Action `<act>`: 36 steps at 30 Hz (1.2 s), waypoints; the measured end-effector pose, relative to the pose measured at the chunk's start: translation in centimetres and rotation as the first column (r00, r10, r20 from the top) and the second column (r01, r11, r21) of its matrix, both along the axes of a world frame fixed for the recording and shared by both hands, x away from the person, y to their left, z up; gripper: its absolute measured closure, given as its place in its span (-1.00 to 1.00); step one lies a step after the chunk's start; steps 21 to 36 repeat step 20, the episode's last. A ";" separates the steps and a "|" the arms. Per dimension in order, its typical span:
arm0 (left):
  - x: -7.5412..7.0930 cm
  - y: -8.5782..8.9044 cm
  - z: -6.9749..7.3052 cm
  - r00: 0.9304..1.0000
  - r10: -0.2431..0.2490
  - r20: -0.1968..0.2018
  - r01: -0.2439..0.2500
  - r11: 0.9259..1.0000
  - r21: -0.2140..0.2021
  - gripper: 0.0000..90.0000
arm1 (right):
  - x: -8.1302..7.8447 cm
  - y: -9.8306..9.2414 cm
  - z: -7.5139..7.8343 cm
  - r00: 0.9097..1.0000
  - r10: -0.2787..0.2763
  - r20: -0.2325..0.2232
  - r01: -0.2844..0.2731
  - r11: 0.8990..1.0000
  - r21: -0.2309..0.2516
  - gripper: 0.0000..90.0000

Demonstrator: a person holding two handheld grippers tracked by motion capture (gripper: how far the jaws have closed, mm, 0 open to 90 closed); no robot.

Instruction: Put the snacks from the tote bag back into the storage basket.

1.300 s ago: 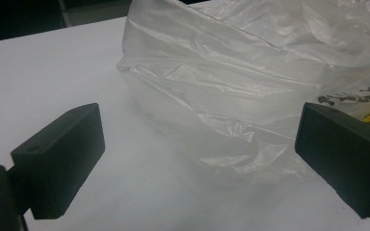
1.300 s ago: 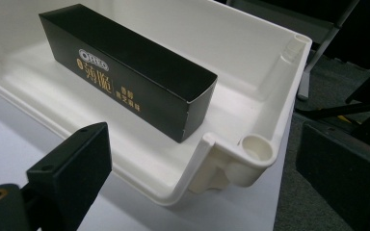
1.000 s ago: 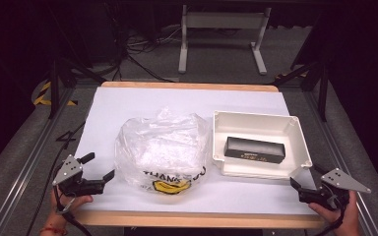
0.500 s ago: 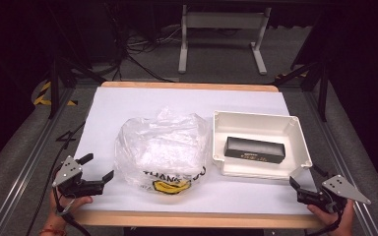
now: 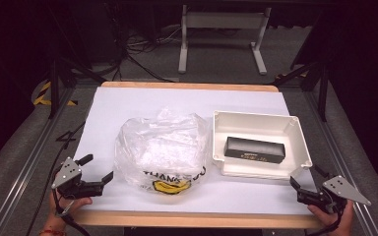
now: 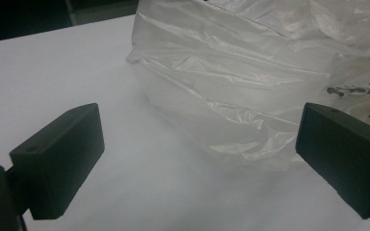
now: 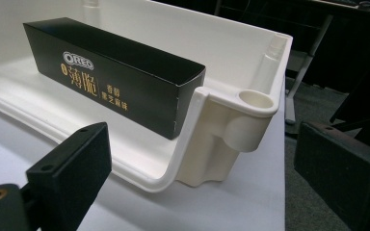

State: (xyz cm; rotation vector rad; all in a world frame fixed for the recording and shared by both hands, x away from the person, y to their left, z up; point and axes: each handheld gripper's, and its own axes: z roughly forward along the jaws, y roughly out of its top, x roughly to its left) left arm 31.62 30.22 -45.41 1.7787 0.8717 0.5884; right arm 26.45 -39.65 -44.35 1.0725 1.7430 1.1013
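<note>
A white-topped desk with a pale wooden edge point(image 5: 128, 103) fills the middle of the high view, with dark floor and metal stands behind it at the top of the frame.

On the desk, left of centre, lies a crumpled clear plastic bag with black and yellow print point(image 5: 161, 150); in the left gripper view it takes up the upper right of the frame point(image 6: 250, 72).

Just right of the bag, apart from it by a narrow gap, sits a white rectangular plastic tray with raised walls point(image 5: 295, 130). Its rounded corner post stands at the centre of the right gripper view point(image 7: 255, 103).

Inside the tray lies a long black cardboard Oreo box with white and gold lettering point(image 5: 255, 149), flat on the tray floor point(image 7: 111, 72).

At the lower left of the high view the left gripper point(image 5: 97, 169) rests near the desk's front edge, its jaws wide apart and empty, pointing toward the bag. At the lower right the right gripper point(image 5: 302, 179) is held in a hand point(image 5: 334, 219) just off the desk's corner, jaws wide and empty, facing the tray's corner.
</note>
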 end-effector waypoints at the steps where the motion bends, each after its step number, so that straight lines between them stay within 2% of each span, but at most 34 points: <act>1: 0.0 0.0 0.0 1.000 0.002 0.000 -0.002 1.000 0.003 -0.91 | 0.0 0.0 0.0 1.000 0.002 0.000 -0.002 1.000 -0.001 -0.85; 6: 0.1 -0.1 -0.1 1.000 0.005 -0.005 -0.005 1.000 -0.001 -0.91 | 0.0 0.0 0.0 1.000 0.003 0.002 -0.003 1.000 0.003 -0.85; 12: 0.2 -0.2 -0.1 1.000 0.005 -0.007 -0.005 1.000 0.015 -0.91 | 0.0 0.0 0.0 1.000 0.004 0.007 -0.004 1.000 0.005 -0.85; 36: 0.4 -0.2 -0.2 1.000 0.004 -0.014 -0.004 1.000 0.008 -0.91 | 0.1 0.0 -0.1 1.000 0.003 0.000 -0.003 1.000 0.012 -0.84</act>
